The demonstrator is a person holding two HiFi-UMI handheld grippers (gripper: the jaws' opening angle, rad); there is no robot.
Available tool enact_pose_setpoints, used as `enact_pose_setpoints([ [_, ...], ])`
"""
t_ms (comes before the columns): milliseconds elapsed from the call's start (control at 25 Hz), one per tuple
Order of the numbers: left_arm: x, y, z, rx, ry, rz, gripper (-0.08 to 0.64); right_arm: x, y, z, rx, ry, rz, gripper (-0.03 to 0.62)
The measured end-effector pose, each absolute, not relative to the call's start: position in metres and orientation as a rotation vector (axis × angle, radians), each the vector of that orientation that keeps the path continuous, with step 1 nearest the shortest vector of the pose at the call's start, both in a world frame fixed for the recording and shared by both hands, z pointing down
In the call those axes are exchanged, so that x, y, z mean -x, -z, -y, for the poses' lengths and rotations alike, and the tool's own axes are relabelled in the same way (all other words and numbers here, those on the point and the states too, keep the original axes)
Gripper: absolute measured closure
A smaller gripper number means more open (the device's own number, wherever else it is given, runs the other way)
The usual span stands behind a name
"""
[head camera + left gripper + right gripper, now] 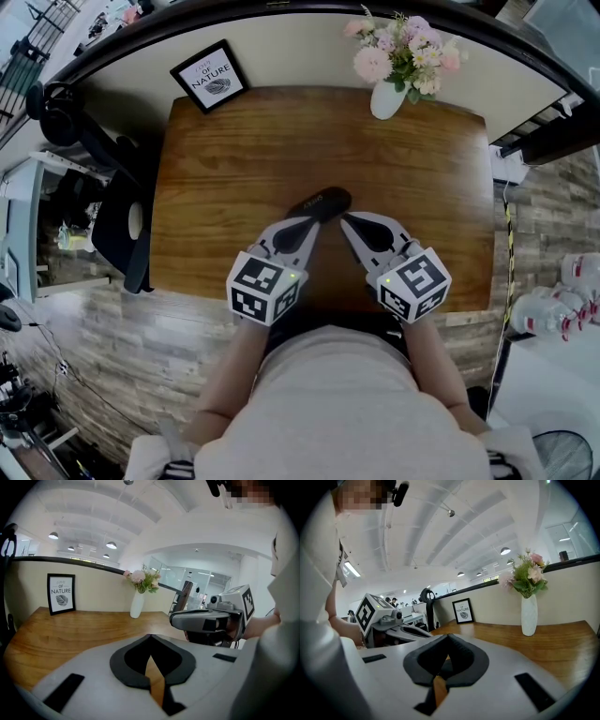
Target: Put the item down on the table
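Wooden table (234, 169), vase (386, 98) at one o'clock: our left gripper (315, 224) and right gripper (346, 218) sit closed on nothing, the dark item (319, 203) lying at their twelve o'clock, so we should draw back level without nudging it.

Surface (234, 159): framed print (210, 76) at the far left corner; vase (386, 98) at the far edge, right of centre. Item (319, 204) lies near centre. Left hand-held gripper (314, 222) and right hand-held gripper (347, 221) sit side by side just nearer than it. Chair (122, 225) stands beside the left edge.
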State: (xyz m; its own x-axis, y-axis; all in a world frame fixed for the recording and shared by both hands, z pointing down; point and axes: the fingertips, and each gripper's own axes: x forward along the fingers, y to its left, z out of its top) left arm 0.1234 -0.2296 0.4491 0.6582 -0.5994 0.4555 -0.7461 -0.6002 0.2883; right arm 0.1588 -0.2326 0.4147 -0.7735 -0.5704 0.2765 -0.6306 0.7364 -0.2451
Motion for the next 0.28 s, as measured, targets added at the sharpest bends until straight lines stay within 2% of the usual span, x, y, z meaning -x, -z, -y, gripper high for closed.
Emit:
enact_pose_setpoints([
  [280,-0.1199,-0.4551,0.2275,-2.401,-0.438,1.045,0.549,-0.1513,-0.4151,0.2305,-0.943,-0.495,2.757,0.583],
])
